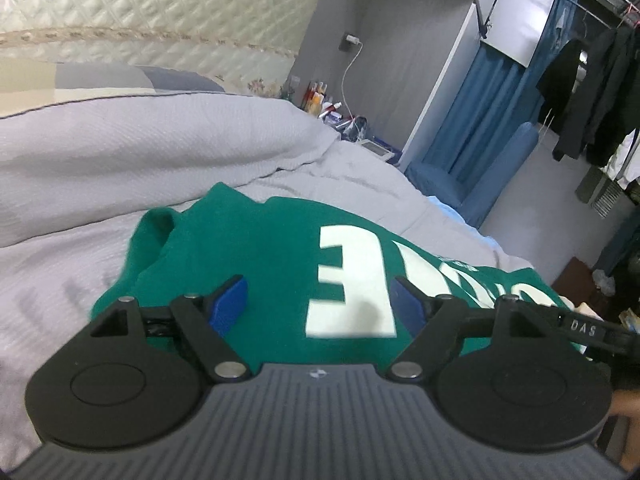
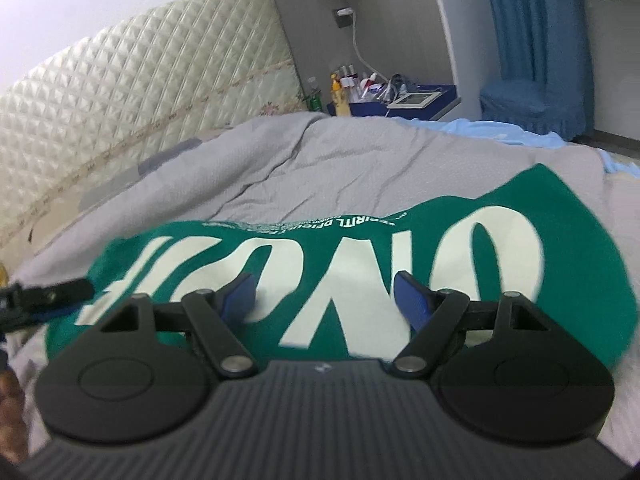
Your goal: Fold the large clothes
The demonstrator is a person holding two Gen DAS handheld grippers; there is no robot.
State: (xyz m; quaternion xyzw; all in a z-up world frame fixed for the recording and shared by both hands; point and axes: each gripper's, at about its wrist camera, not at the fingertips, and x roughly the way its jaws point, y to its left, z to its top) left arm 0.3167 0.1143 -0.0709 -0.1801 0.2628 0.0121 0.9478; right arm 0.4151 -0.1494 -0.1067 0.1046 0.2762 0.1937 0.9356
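Left wrist view: the left tongs (image 1: 320, 300) stand released, blue pads (image 1: 228, 304) wide apart with nothing between them.
Green sweatshirt (image 1: 256, 256): spread on the grey bedspread (image 1: 120, 168), directly under and ahead of the left tongs; a big white letter shows in the gap between the pads.
Other tool: the right tongs (image 1: 588, 330) poke in at the right edge, over the same garment.
Right wrist view: the right tongs (image 2: 326, 300) are likewise released, pads spread, gripping nothing.
Green sweatshirt there (image 2: 360, 216): lies flat below the right tongs, white lettering running across beneath them, its far edge on the grey bedspread (image 2: 320, 160).
Left tongs (image 2: 48, 294): seen at the left border, at the garment's edge.
Backdrop: quilted headboard (image 2: 120, 112), blue chair (image 2: 536, 96).
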